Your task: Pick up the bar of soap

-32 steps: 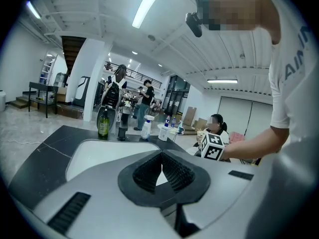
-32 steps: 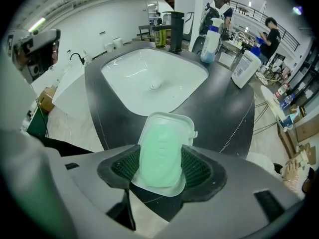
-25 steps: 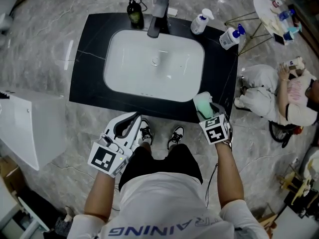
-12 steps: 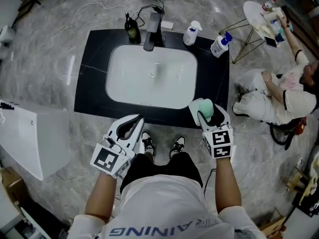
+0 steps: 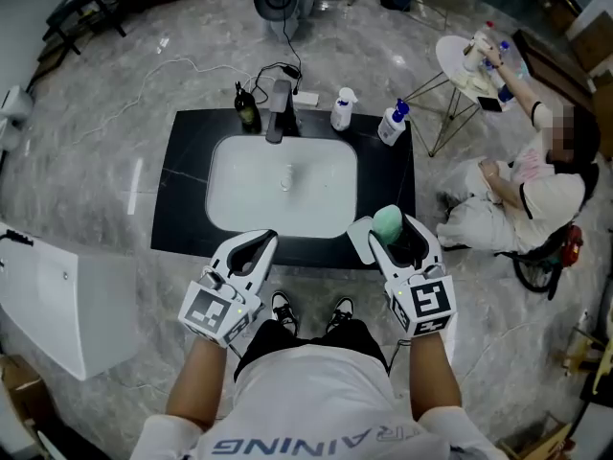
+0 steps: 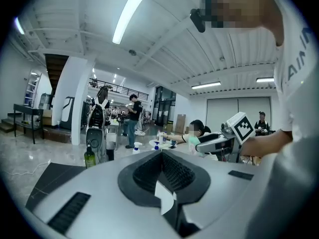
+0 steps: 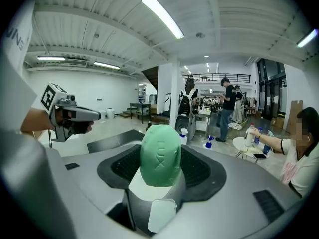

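Grey marble floor (image 5: pixel 96 103) is seen around a black surface (image 5: pixel 182 199) into which a white sink (image 5: pixel 249 199) is set. A tap (image 5: pixel 278 110), a dark bottle (image 5: pixel 247 110) and two spray bottles (image 5: pixel 342 110) are ranged along its far edge. The green bar of soap (image 7: pixel 160 156) is gripped upright between the jaws of the right gripper (image 5: pixel 386 230), near the surface's front right corner. The left gripper (image 5: pixel 261 242) is held with jaws closed on nothing.

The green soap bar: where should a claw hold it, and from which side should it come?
Probably across its width, on the two long edges, coming from one rounded end. The right claw holds the green soap bar this way now: its stamped broad face is toward the camera and its far end protrudes.
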Demonstrator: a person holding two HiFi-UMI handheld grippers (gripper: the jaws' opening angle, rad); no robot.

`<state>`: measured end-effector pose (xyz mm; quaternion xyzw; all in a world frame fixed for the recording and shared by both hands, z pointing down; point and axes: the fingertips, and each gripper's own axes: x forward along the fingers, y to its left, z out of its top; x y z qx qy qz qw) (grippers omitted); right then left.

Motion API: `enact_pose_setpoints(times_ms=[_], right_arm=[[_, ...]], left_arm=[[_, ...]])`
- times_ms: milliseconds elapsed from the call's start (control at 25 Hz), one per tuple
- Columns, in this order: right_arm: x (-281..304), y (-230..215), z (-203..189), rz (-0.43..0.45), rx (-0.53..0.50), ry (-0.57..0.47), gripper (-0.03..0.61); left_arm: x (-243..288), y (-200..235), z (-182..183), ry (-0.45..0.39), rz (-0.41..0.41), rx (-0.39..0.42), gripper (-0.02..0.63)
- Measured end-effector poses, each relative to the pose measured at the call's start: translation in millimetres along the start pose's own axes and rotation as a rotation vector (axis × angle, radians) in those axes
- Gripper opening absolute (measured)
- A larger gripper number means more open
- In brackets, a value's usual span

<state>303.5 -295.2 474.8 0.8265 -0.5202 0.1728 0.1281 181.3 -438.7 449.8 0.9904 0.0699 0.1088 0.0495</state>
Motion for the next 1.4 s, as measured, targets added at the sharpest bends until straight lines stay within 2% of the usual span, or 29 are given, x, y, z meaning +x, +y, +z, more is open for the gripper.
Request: enact_pose_setpoints(times_ms=[280, 400, 800, 1400], right_arm=[[-43, 4, 64, 0.014, 0.005, -0.231, 0.256], [-58, 4, 77, 0.012, 0.001, -0.285, 0.258], [-79, 3, 88, -0.020, -0.026, -0.317, 0.256], [-87, 1, 84, -0.048, -0.028, -0.312, 0.256]], left_arm=[[-4, -12, 41, -0.079, -0.021, 0.048, 0.011], [-8, -15, 54, -0.105, -0.025, 0.052, 0.011], [-16, -21, 78, -0.151, -0.026, 0.099, 0.011], [-20, -25, 81, -0.155, -0.027, 0.108, 0.011]])
